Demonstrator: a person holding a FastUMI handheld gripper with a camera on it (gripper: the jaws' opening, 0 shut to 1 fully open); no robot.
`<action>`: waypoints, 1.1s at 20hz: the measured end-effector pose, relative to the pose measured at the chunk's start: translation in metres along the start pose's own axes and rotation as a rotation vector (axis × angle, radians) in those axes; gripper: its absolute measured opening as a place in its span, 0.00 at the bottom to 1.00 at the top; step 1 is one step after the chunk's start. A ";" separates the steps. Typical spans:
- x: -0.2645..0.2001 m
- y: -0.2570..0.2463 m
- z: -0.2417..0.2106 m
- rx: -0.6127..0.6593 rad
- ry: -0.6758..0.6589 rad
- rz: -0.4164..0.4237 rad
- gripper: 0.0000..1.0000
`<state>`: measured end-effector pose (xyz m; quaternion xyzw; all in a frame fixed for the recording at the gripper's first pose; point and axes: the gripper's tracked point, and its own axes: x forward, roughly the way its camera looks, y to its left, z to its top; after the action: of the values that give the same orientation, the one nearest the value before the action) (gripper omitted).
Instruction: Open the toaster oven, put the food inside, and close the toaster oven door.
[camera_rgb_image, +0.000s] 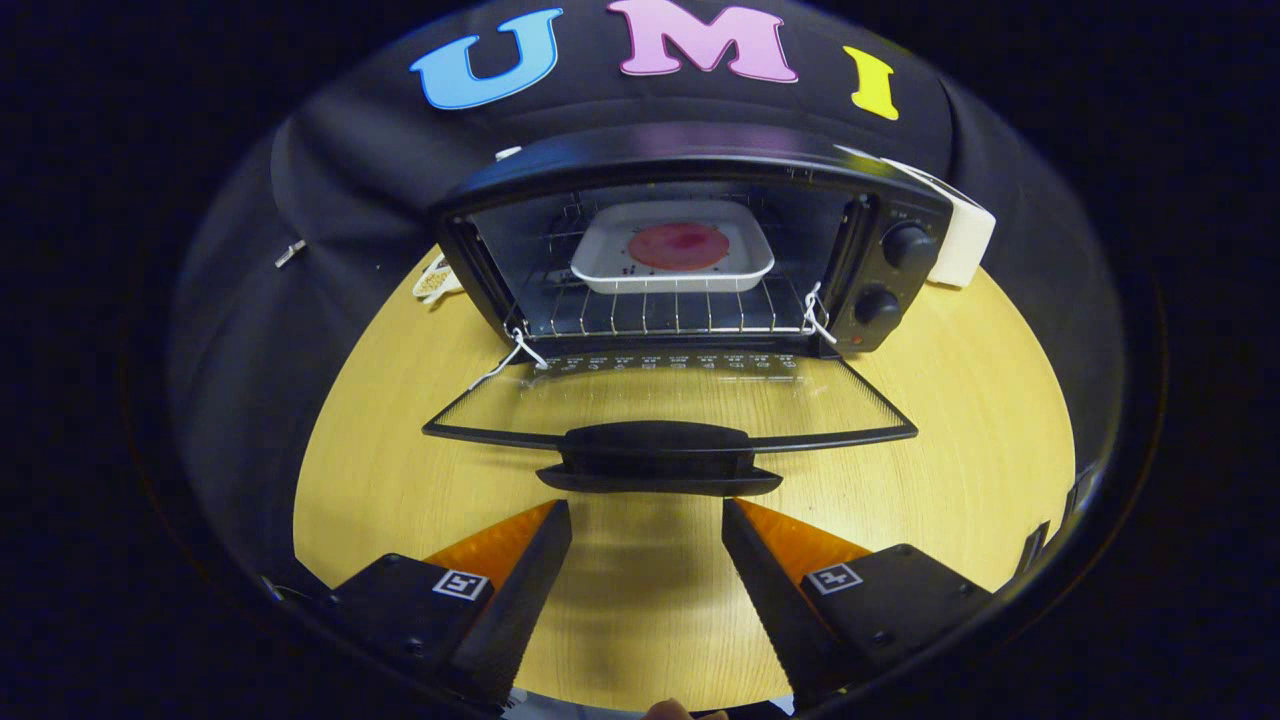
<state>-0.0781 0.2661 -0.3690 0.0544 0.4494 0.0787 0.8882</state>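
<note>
A black toaster oven (690, 160) stands at the back of the wooden table (400, 450). Its glass door (660, 400) hangs fully open, lying flat toward me, with the black handle (655, 460) at its front edge. Inside, on the wire rack (660, 310), rests a white tray (672, 250) holding a round reddish slice of food (679, 245). My gripper (647, 515) is open, with nothing between its fingers. The fingertips sit just short of the door handle, one on each side of its middle, not touching it.
Two black knobs (905, 245) sit on the oven's right panel. A white box (965, 235) stands behind the oven's right corner. A small pale object (435, 280) lies on the table to the oven's left. White cords (510, 355) hang at the door hinges.
</note>
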 end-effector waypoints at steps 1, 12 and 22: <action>-0.005 0.001 0.006 -0.003 -0.022 0.003 0.99; -0.036 0.001 0.074 -0.080 -0.208 0.009 0.99; -0.110 -0.022 0.137 -0.141 -0.455 0.037 0.99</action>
<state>-0.0295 0.2196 -0.2046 0.0168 0.2302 0.1117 0.9666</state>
